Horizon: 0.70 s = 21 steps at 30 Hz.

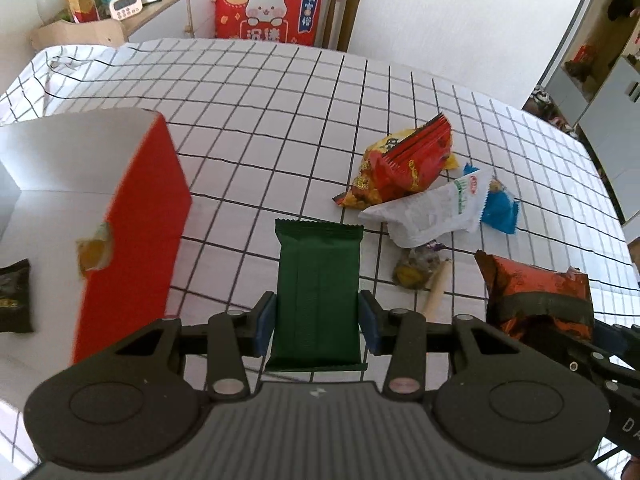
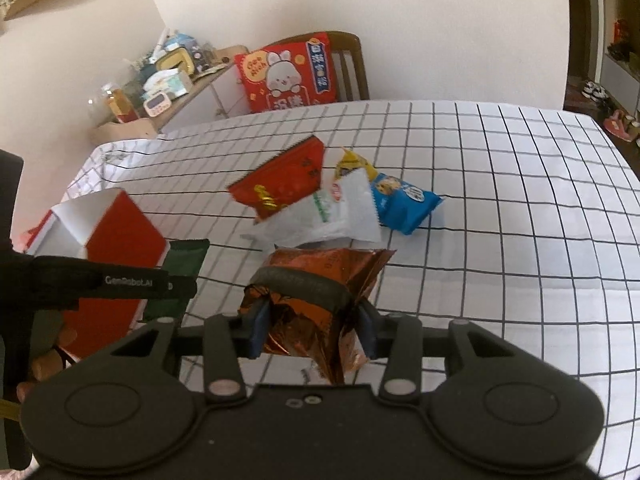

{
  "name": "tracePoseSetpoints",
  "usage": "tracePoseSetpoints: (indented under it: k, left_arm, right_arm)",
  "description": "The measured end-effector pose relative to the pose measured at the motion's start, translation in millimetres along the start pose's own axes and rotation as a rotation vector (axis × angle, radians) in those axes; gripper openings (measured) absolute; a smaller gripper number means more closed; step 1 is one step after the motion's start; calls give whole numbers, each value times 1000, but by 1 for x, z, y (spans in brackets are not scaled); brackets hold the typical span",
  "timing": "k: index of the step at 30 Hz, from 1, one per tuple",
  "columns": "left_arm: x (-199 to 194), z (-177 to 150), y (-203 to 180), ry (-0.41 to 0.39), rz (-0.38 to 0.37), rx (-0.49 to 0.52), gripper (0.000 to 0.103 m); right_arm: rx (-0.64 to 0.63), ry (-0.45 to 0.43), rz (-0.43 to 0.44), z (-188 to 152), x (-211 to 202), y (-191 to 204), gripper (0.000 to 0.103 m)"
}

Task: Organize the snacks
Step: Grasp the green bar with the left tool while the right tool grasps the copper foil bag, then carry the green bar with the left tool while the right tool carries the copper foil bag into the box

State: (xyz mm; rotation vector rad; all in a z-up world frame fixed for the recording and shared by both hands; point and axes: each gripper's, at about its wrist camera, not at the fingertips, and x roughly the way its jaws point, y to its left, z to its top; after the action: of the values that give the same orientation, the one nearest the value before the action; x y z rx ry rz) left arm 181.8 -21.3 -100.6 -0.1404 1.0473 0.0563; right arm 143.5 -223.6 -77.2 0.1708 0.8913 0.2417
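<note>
partly done by the look of it. sitting near the left edge of the checked white tablecloth (image 1: 280,92): open red-and-white cardboard box (image 1: 132,216), holding one dark packet and one yellowish wrapped sweet. still lying mid-cloth: several loose packets (image 1: 408,168). clamping a flat dark green wrapper (image 1: 316,300): left gripper (image 1: 316,320), half-closed. pinching a crinkled copper foil bag (image 2: 316,300): right gripper (image 2: 314,330), likewise.

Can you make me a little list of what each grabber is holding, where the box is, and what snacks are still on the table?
left gripper: shut on green packet
right gripper: shut on copper foil packet
red box: open, left of the green packet
still on checked tablecloth: red packet, white packet, blue packet, yellow packet
</note>
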Motion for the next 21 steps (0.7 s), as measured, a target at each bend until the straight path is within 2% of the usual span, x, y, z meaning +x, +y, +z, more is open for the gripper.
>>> tracePoseSetpoints:
  k: [9, 21]
  left_arm:
    - [-56, -15, 20, -30, 3, 3, 43]
    - [-102, -26, 69, -35, 5, -60, 43]
  right_arm:
    - [-37, -34, 30, -1, -30, 30, 43]
    - [-97, -48, 113, 2, -44, 84, 43]
